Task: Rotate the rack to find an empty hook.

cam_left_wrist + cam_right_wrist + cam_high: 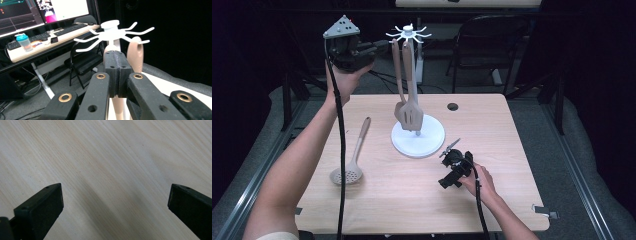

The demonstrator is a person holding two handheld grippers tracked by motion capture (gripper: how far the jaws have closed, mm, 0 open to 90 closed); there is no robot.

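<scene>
A pale wooden table point(492, 200) sits in a dark room, with a desk of monitors and a folding chair beyond it. I raise my left gripper point(379, 48) level with the top of the white utensil rack point(408, 34), just short of its hooks. Its jaws are pressed together with nothing between them, the handle tops right ahead in the left gripper view. Two utensils already hang from the rack: a slotted turner point(413, 116) and another tan piece beside it, partly hidden. The slotted spoon point(348, 171) lies flat on the table, well below and behind my left gripper, untouched. My right gripper point(113, 197) rests low over bare wood near the rack's base, jaws spread wide and empty. I judge the hanging mostly done, with the spoon left.
</scene>
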